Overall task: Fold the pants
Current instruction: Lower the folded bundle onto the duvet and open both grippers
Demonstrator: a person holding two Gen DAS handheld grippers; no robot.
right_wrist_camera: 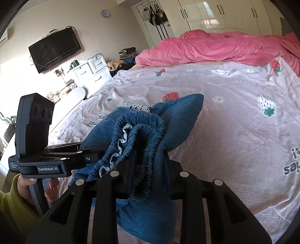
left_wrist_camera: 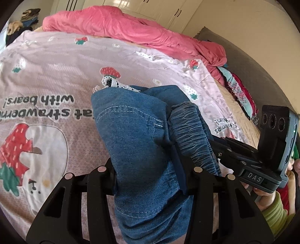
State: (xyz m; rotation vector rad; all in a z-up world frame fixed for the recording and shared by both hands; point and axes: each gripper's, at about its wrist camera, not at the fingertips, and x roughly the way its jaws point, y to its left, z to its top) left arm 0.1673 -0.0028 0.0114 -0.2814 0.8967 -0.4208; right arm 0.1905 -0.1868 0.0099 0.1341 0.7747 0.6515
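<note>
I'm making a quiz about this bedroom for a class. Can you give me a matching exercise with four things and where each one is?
Things:
1. blue denim pants
2. pink rumpled blanket
3. black flat television
4. round lilac clock

Places:
A. mounted on the wall above the white dresser
B. clamped by both pairs of jaws
C. high on the wall
D. heaped along the bed's far side

Pairs: 1-B, 2-D, 3-A, 4-C

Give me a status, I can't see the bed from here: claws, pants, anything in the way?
Left claw shut on denim pants. Right claw shut on the elastic waistband. Pants bunched, held over the strawberry bedspread. Pink duvet heaped at the far side, well clear.
</note>
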